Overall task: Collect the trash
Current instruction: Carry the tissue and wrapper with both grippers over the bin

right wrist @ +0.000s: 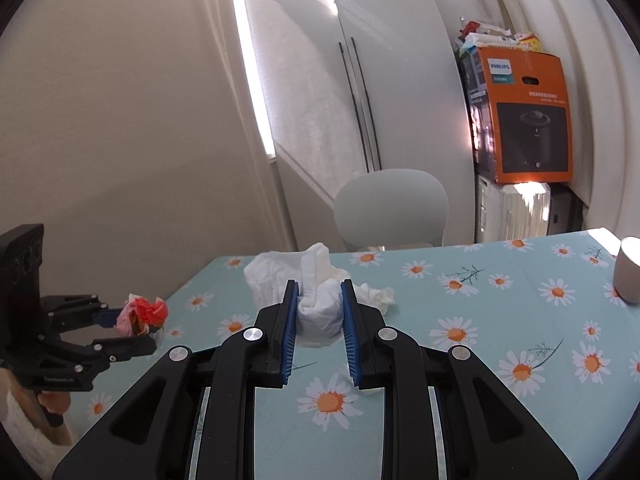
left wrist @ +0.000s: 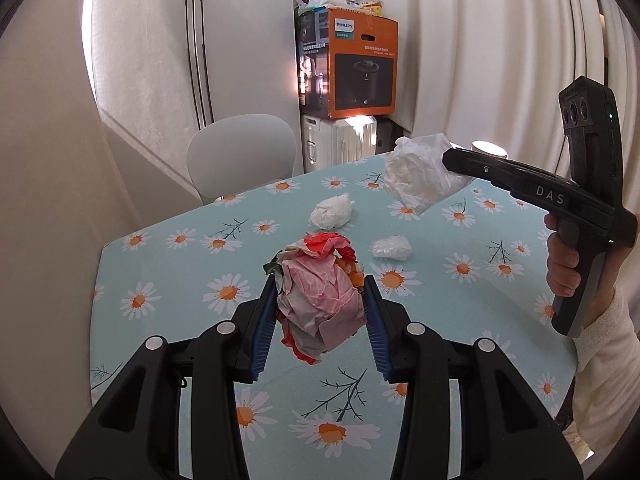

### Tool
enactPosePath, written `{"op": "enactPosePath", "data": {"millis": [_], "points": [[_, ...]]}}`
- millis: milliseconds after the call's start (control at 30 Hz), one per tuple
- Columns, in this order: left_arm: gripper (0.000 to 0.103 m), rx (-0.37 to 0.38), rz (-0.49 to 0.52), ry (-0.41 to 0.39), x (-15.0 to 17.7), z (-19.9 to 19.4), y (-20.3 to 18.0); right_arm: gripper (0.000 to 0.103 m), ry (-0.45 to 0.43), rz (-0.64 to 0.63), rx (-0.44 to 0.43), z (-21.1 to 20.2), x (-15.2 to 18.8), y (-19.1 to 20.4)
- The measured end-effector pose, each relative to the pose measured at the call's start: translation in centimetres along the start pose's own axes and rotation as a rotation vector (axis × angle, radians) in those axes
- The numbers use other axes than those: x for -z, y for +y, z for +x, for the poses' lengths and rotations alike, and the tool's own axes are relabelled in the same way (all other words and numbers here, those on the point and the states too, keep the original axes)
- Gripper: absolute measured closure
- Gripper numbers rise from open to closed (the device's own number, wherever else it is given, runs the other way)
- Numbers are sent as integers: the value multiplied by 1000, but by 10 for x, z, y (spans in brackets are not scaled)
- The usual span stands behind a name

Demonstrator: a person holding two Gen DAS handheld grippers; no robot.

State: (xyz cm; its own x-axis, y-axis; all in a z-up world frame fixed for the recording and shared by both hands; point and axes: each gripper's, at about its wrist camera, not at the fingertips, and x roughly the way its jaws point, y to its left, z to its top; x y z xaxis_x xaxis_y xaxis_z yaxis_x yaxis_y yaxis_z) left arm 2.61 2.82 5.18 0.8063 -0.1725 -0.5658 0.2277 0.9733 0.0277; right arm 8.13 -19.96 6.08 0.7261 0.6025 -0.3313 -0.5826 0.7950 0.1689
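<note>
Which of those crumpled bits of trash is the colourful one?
The pink-and-red crumpled wrapper, clamped in the left gripper. The wad held by the right gripper and the two wads on the tablecloth are white.

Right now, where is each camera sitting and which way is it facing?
Left wrist: on the left gripper, looking forward across the daisy tablecloth; its jaws clamp a pink-red wad; the right gripper and hand show.
Right wrist: on the right gripper, facing the same way; its jaws clamp a white wad; the left gripper shows.
Shared: tablecloth, white chair, orange box.
</note>
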Motion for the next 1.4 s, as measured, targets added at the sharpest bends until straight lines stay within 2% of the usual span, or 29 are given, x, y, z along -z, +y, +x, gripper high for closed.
{"op": "enactPosePath", "data": {"millis": [100,267,500,900,1133,1400], "points": [[60,8,24,-37,4,-11,-8,83,-44,-3,5,-33,7,11],[60,86,51,-64,8,-25,-30,83,-119,2,32,-88,17,18],[60,170,176,-121,11,-40,-82,83,-217,-1,149,-167,43,17],[60,421,396,-151,9,-37,-203,83,-250,56,381,-275,104,-18],[60,588,544,-121,28,-38,-281,83,-247,122,539,-337,159,-36],[60,738,739,10,68,-16,-364,83,-141,251,775,-392,242,-60]]}}
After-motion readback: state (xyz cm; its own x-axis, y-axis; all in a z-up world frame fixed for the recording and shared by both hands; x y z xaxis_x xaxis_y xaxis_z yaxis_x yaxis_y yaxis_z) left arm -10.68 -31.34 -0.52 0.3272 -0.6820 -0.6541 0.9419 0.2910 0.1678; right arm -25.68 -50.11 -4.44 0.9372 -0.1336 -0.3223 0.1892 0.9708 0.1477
